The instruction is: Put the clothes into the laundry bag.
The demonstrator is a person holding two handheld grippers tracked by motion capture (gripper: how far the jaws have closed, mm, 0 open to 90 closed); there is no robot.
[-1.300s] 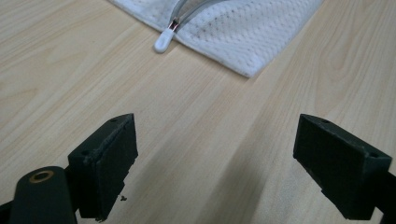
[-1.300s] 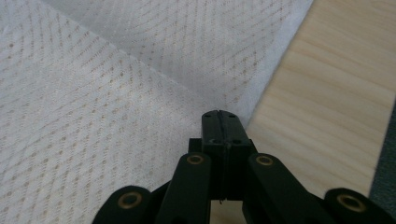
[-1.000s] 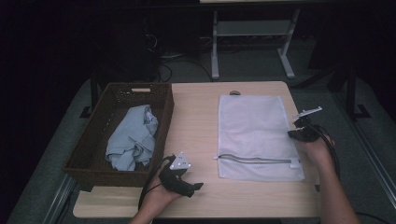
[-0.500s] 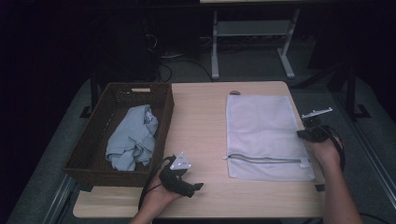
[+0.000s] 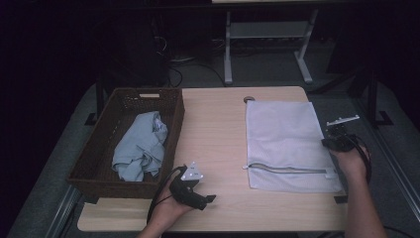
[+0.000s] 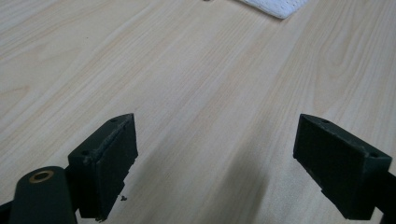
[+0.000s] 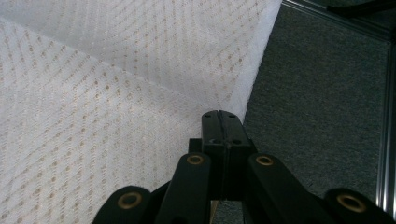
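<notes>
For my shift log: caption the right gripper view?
Right gripper, jaws shut, at the edge of the white mesh bag.

High view looks down and forward over the whole table (image 5: 218, 124); both gripper views skim close; all share the mesh bag (image 5: 287, 144).

White mesh bag (image 5: 287, 136) with a fine dotted weave and a grey zipper line; pale blue cloth (image 5: 141, 146) in a dark brown woven basket (image 5: 101, 148); light wood-grain tabletop (image 5: 213, 129); both grippers' fingers (image 6: 109, 163) matt black; dark grey carpet floor (image 7: 322, 93)
</notes>
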